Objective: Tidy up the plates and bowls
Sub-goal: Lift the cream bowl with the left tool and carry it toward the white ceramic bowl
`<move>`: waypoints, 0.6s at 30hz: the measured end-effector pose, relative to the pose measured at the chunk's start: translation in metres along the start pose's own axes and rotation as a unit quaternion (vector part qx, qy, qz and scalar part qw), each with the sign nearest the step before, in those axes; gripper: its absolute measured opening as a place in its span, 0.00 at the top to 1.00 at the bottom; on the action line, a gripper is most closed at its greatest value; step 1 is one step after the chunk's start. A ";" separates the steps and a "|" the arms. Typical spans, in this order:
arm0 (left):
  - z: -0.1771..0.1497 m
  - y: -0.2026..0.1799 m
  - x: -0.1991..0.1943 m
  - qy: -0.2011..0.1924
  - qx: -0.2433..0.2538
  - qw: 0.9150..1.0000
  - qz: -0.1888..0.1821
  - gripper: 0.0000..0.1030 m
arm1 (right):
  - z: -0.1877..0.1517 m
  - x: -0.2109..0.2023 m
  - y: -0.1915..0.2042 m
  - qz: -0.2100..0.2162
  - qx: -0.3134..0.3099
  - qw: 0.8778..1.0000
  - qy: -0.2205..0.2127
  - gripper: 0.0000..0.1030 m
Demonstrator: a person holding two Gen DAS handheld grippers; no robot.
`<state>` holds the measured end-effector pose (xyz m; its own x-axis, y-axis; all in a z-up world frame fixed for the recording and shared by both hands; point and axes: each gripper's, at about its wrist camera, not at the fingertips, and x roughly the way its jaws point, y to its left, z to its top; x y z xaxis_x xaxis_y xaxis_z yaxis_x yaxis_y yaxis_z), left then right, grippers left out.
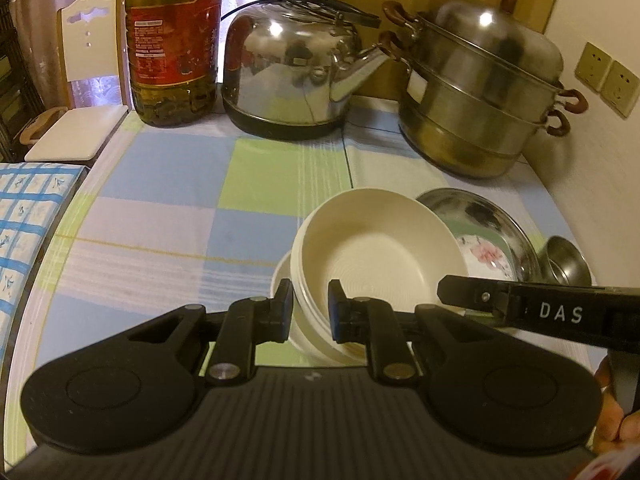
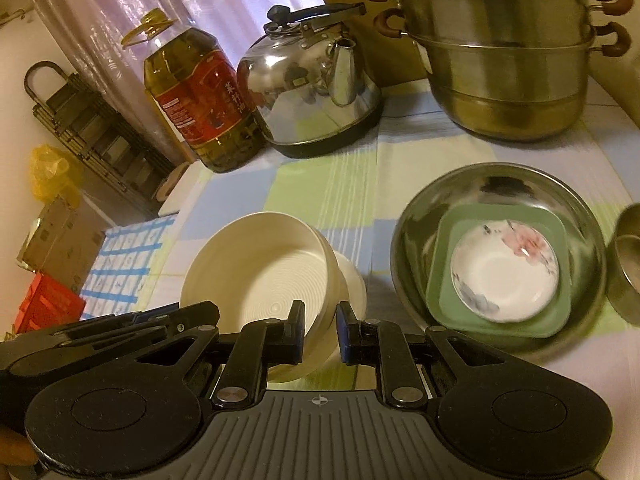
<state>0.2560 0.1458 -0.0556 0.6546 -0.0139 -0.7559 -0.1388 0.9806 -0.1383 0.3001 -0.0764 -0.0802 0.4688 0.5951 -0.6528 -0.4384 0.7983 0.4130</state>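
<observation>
A cream ribbed bowl [image 1: 376, 256] tilts inside another cream bowl [image 1: 286, 280] on the checked tablecloth. My left gripper [image 1: 310, 310] straddles the bowl's near left rim, jaws close on it. My right gripper [image 2: 319, 332] straddles the same bowl [image 2: 256, 272] at its right rim, jaws close on it. To the right, a steel basin [image 2: 420, 216] holds a green square plate [image 2: 448, 296] with a flowered saucer [image 2: 504, 272] on top. The basin also shows in the left wrist view [image 1: 460, 204].
An oil bottle [image 1: 172, 40], a steel kettle [image 1: 292, 72] and a stacked steamer pot [image 1: 480, 96] stand along the table's back. A small steel cup [image 2: 628, 264] sits right of the basin. The table edge [image 1: 60, 248] curves on the left, with a chair [image 1: 80, 120] beyond.
</observation>
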 end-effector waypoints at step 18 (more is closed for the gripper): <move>-0.001 0.009 0.038 0.031 -0.006 0.999 0.008 0.85 | 0.006 0.038 -0.012 -0.008 0.011 0.999 0.036 0.83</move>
<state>0.2793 0.1537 -0.0860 0.6050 -0.0097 -0.7962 -0.1582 0.9785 -0.1321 0.3280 -0.0629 -0.1066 0.4197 0.5746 -0.7026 -0.4134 0.8102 0.4156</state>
